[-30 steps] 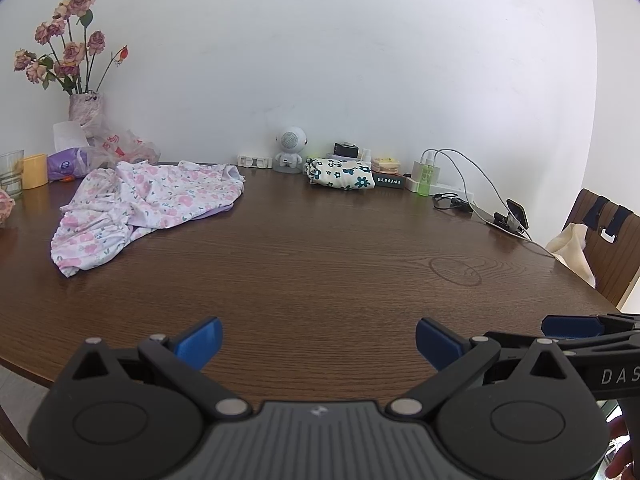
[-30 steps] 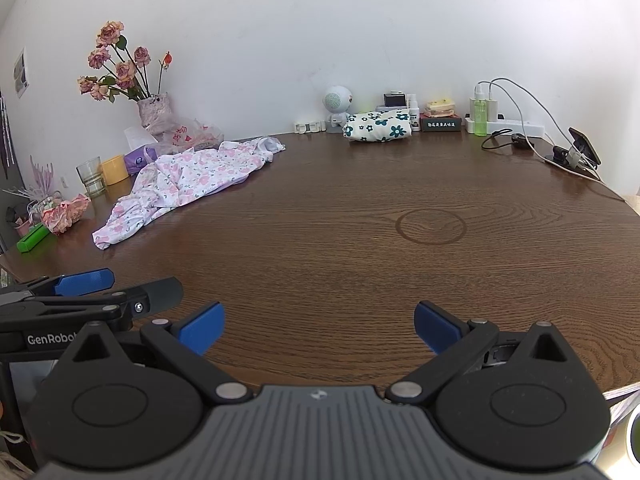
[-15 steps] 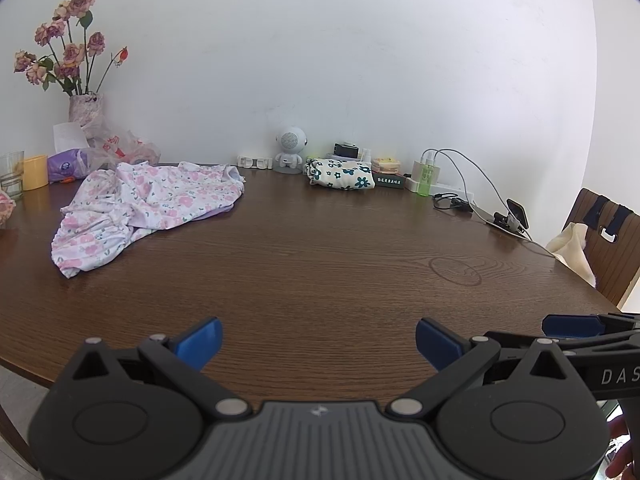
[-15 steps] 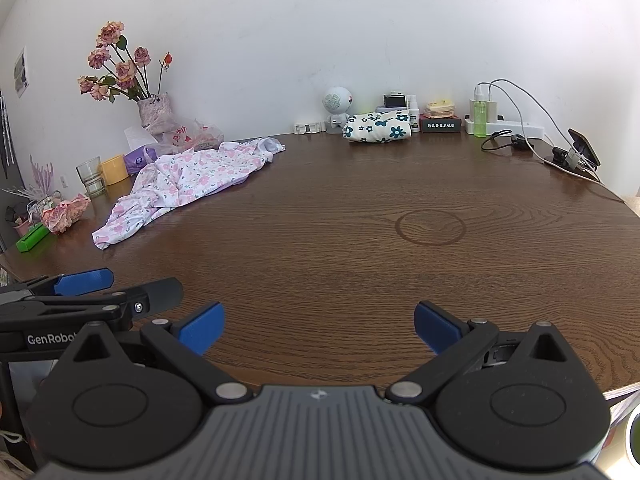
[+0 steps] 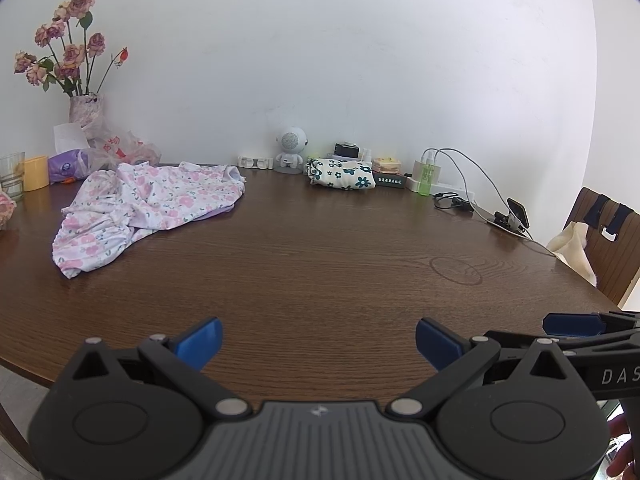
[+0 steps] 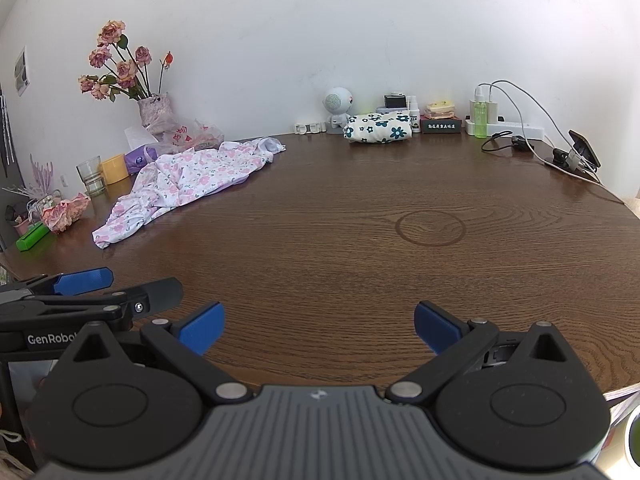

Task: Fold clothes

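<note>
Barely begun: pink garment (image 5: 148,208) lying crumpled far left on table (image 5: 320,264), one floral bundle (image 5: 342,174) folded by wall, left gripper (image 5: 318,344) and right gripper (image 6: 318,328) spread wide, empty.

A round, dark brown wood-grain table (image 5: 320,280) fills the middle of both views, with a faint ring mark (image 6: 430,228) right of centre. At the left lies a crumpled white garment with pink flowers (image 5: 148,208). In the upper centre, against the wall, sit a folded white cloth with dark teal flowers (image 5: 342,174) and a small white round-headed robot figure (image 5: 291,152). At far left stand a clear glass (image 5: 11,176) and a yellow cup (image 5: 35,173). A white power strip with cables (image 6: 516,126) lies at upper right.
</note>
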`<action>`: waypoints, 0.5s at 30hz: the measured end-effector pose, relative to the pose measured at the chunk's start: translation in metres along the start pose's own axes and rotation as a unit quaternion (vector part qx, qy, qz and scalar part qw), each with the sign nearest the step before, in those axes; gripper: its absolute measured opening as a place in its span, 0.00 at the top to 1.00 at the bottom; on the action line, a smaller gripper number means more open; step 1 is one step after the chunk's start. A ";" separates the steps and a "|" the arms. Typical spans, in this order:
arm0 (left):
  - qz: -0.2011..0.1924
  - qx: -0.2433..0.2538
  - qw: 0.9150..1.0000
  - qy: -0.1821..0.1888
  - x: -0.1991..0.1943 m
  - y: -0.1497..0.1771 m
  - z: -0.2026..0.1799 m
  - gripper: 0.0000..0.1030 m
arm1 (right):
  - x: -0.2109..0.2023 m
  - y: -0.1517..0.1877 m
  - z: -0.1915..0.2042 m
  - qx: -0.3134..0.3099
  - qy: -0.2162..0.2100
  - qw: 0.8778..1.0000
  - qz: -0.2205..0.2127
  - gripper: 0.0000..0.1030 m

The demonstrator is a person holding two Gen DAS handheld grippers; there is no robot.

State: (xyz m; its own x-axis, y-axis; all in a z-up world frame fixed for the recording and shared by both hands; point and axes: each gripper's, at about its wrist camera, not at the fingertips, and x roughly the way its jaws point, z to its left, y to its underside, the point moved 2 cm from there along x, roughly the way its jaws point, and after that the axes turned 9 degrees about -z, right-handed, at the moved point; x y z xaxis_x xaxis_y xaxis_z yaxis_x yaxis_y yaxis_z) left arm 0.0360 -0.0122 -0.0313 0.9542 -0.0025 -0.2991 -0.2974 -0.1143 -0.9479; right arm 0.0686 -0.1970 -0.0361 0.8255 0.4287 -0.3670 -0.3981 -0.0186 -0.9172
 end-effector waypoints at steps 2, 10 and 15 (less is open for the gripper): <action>0.000 -0.001 1.000 0.000 0.000 0.000 0.000 0.00 | 0.000 0.000 0.000 0.000 0.000 1.000 0.000 0.00; 0.000 -0.002 1.000 -0.002 0.000 0.000 0.001 0.00 | 0.000 0.000 0.000 0.000 0.000 1.000 0.001 0.00; -0.001 -0.002 1.000 -0.002 -0.002 0.001 0.002 0.00 | 0.000 0.000 0.000 -0.001 -0.001 1.000 0.000 0.00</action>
State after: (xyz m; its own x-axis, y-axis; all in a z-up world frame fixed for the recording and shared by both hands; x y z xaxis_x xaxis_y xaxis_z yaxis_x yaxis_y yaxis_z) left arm 0.0343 -0.0104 -0.0316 0.9545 0.0016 -0.2982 -0.2959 -0.1190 -0.9478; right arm 0.0686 -0.1965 -0.0361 0.8245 0.4301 -0.3677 -0.3980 -0.0210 -0.9171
